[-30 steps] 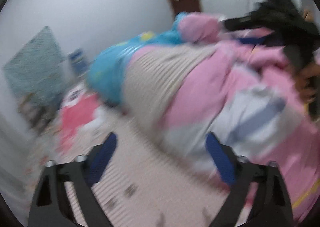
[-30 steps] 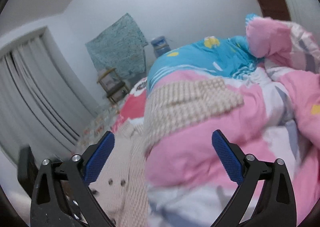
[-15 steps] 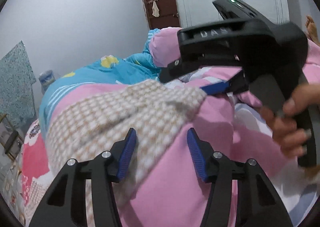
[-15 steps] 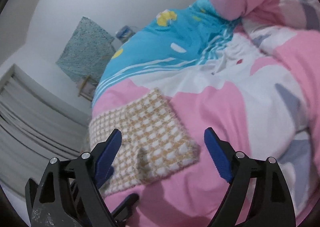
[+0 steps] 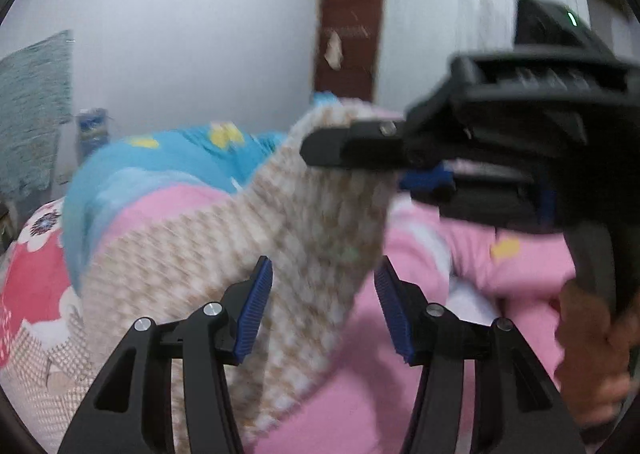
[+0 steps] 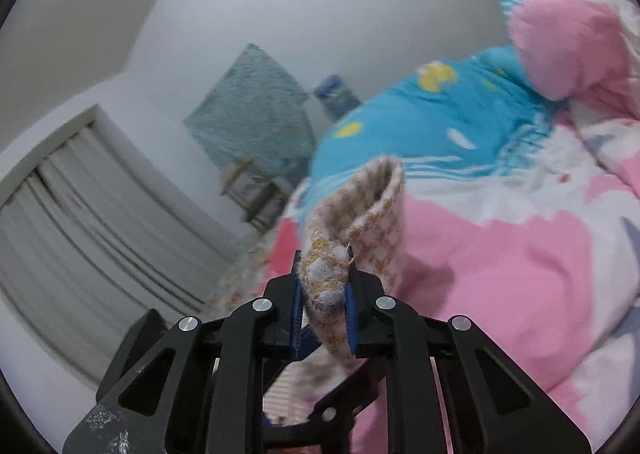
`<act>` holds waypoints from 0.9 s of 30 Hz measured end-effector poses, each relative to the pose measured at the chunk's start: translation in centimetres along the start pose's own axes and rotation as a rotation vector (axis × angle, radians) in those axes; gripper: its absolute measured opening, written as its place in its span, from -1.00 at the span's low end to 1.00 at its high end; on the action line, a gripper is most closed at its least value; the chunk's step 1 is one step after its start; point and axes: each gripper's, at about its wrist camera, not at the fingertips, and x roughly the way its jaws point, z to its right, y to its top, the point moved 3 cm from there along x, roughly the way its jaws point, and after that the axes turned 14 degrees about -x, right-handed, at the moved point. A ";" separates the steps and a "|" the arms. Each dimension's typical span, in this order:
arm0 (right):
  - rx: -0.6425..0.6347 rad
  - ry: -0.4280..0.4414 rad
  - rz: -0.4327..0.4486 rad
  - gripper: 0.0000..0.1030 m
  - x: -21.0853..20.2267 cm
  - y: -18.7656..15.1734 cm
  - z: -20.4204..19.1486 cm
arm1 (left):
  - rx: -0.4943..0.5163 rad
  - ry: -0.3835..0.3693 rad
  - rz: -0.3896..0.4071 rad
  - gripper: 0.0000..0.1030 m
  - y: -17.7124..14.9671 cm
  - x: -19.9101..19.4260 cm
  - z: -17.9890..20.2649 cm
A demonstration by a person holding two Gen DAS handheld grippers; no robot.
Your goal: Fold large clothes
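- right gripper (image 6: 323, 308): jaws clamped on a bunched edge of the checked beige garment (image 6: 360, 222), cloth squeezed between both blue pads at lower centre of the right wrist frame
- from that pinch the garment rises in a curled fold toward frame centre, in front of the pink quilt (image 6: 520, 254) and the blue quilt (image 6: 420, 126)
- left wrist frame: same right gripper (image 5: 424, 178) enters from the right, fingers pointing left, holding the garment's (image 5: 256, 250) top corner at upper centre; person's hand (image 5: 592, 342) on its handle at lower right
- garment hangs from that corner as a wide band running down to lower left, draped over the quilts
- left gripper (image 5: 324, 306): jaws closing, pads apart, garment between them, no pad contact visible; heavy motion blur here
- background: brown door (image 5: 348, 38) top centre, teal cloth (image 6: 256, 110) on the wall, grey curtain (image 6: 80, 206) at left
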 end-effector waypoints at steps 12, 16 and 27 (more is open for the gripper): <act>-0.251 0.239 -0.156 -0.65 11.4 -3.2 -19.4 | -0.278 0.154 0.105 -0.76 -0.5 -13.9 -17.3; -0.231 0.359 -0.245 -0.26 16.8 -5.9 -23.5 | -0.401 0.287 0.098 -0.83 -4.1 -17.9 -26.6; -0.278 0.142 -0.387 -0.16 28.2 -15.1 -20.3 | -0.560 0.564 -0.030 -0.83 -15.9 -20.4 -42.1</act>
